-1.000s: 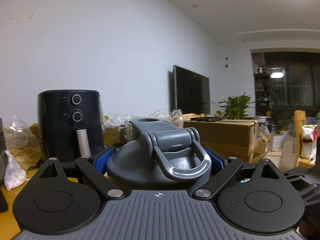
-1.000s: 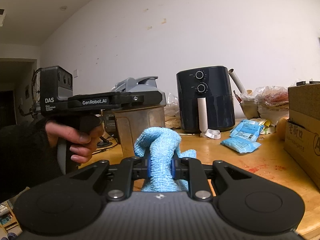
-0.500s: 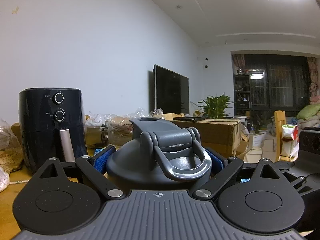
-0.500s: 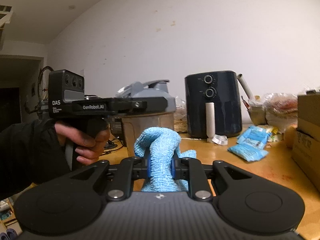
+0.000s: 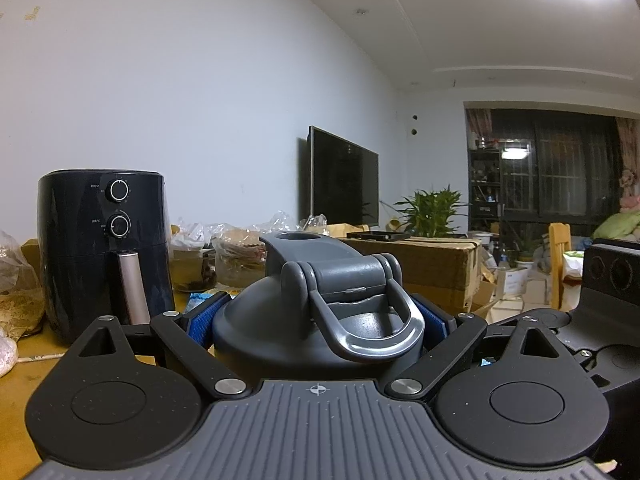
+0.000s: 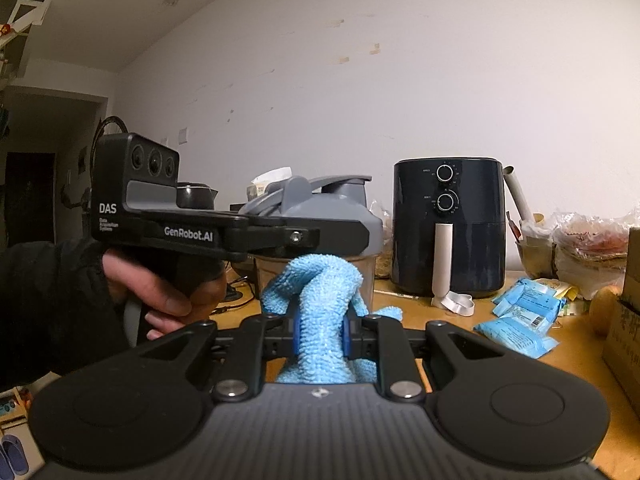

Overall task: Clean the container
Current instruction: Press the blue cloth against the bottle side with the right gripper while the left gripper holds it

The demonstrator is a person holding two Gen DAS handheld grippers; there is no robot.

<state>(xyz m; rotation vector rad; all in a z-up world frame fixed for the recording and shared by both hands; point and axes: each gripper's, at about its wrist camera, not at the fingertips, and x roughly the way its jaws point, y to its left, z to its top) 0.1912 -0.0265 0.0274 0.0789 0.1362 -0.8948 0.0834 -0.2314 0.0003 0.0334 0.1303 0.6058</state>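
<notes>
Since a second ago the left claw point(image 5: 318, 322), clamped on the grey plastic shaker-bottle lid point(image 5: 320, 300), has swung in view: the black two-dial air fryer point(image 5: 104, 252) slid back right. In the right wrist view the right claw point(image 6: 320, 334), pinched tight on the light blue microfibre cloth point(image 6: 318, 312), now sits just in front of the translucent bottle body point(image 6: 366, 276), left of the air fryer; earlier it was further off. Judgement: cloth closing in, wiping about to start, nothing cleaned yet. Orange wooden bench point(image 6: 464, 336) cluttered: blue packets point(image 6: 520, 320) right of the fryer, cardboard box point(image 5: 432, 268), wall TV point(image 5: 344, 180), plant point(image 5: 430, 210) beyond.
</notes>
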